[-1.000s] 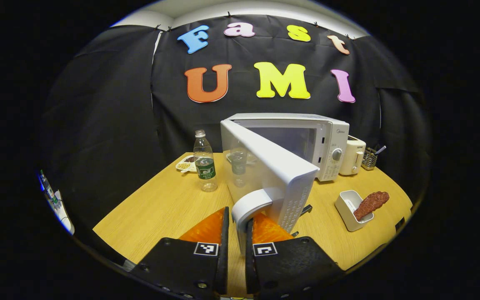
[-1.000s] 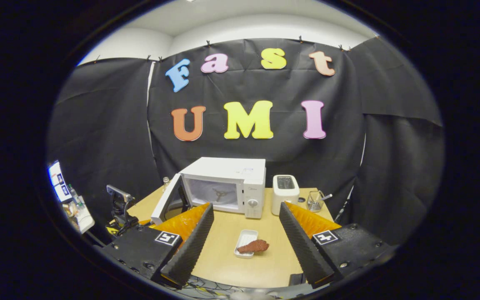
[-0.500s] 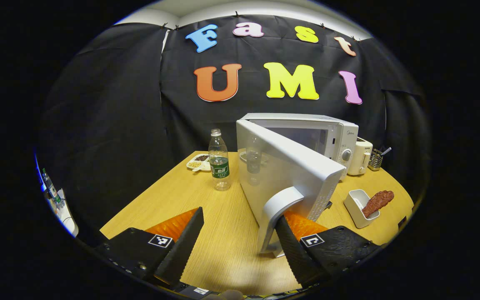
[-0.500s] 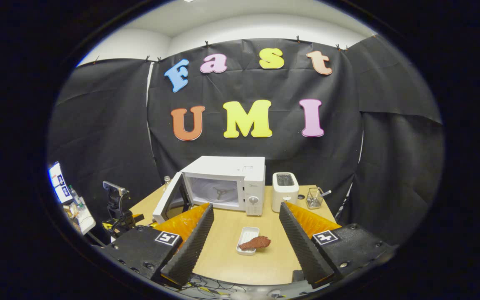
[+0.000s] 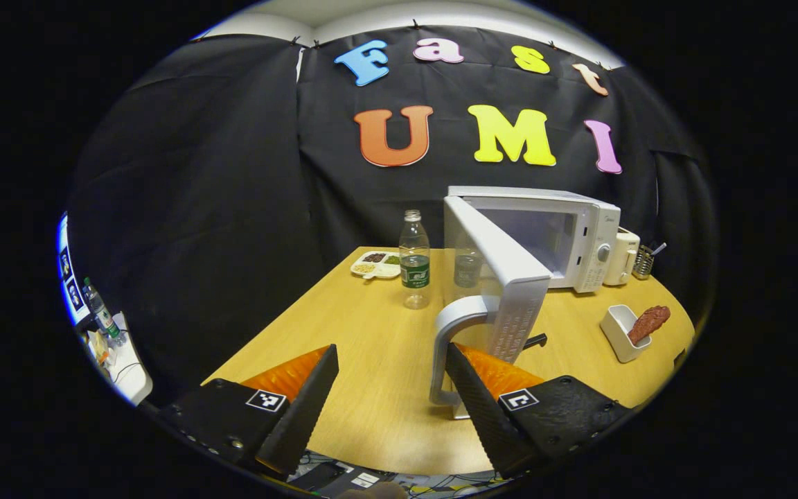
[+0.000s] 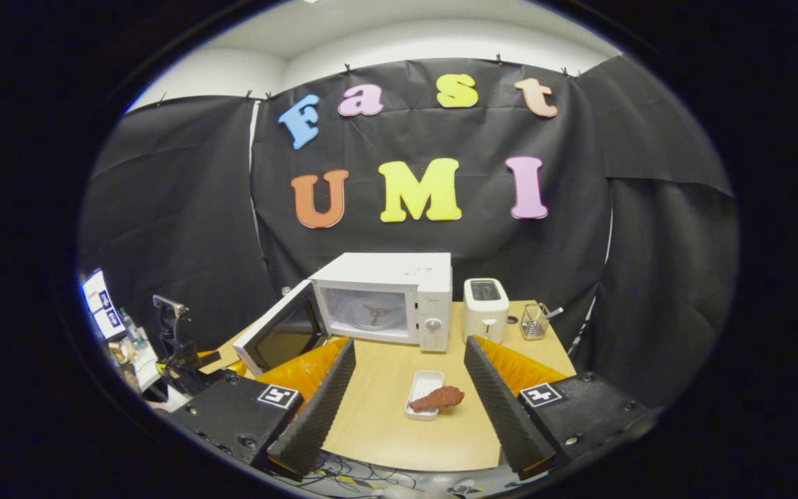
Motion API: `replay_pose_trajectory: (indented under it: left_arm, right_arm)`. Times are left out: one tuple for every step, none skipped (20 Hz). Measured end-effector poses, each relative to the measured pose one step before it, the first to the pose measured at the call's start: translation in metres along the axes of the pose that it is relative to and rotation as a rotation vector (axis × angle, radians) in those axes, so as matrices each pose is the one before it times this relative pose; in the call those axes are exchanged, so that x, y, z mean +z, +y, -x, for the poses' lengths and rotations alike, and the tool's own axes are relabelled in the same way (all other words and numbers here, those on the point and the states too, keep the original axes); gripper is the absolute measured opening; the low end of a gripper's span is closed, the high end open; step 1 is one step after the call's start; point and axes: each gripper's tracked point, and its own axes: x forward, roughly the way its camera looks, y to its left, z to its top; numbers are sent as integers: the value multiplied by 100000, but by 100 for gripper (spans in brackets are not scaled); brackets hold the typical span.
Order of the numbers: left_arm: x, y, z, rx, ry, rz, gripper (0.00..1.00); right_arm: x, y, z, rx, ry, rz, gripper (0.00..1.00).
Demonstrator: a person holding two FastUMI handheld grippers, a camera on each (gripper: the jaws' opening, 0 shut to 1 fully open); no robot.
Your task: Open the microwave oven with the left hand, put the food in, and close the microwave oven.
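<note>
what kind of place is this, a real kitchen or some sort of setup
Most likely a staged recording booth, not a real kitchen: black cloth hangs as walls around one wooden table, which carries a microwave with its door open, a toaster and a water bottle.

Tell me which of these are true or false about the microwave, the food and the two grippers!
1. The microwave door is closed. False: it stands swung open.
2. The food lies on a small white tray on the table. True.
3. The left gripper is clamped on the door handle. False: its fingers are spread apart; the handle sits beside one finger.
4. The right gripper is open and holds nothing. True.
5. A water bottle stands upright on the table. True.
6. The food is already inside the microwave. False: it is on the tray in front of the oven.
</note>
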Motion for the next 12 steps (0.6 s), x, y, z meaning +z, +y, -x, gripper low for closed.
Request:
replay_pose_trajectory:
  left_arm:
    - [176, 755, 150, 600, 28, 482, 96]
    - [497, 207, 297, 270, -1241, -494, 96]
    - [120, 508, 242, 920, -979, -1679, 96]
    - [-206, 549, 347, 966, 479, -1742, 95]
    - [-80, 424, 566, 464, -142, -629, 95]
    - [44, -38, 623, -392, 39, 546, 96]
    - [318, -203, 706, -279, -454, 568, 95]
    - [289, -257, 642, -590, -434, 22, 95]
    - [320, -294, 670, -340, -732, -87, 95]
    - [429, -626, 597, -998, -855, 177, 95]
    - [410, -854, 483, -1408, -679, 340, 95]
    - [349, -1051, 243, -2132, -599, 51, 95]
  right_arm:
    - [-388, 34, -258, 224, 1033, 126, 100]
    - [-380, 52, -344, 290, 274, -9, 91]
    - [-319, -129, -276, -155, 271, 16, 91]
    - [-505, -119, -351, 131, 539, 152, 100]
    - [-548, -255, -411, 71, 695, 46, 100]
    - [-579, -427, -402, -160, 700, -260, 100]
    - [-599, -561, -567, -155, 594, -717, 92]
    - [-905, -710, -701, -538, 988, -1148, 100]
    - [-784, -847, -713, -666, 910, -1447, 92]
    - [-735, -801, -776, 135, 610, -1937, 100]
    - [-1292, -899, -853, -354, 1952, -1477, 91]
    - [-1351, -1073, -961, -733, 2868, -1046, 91]
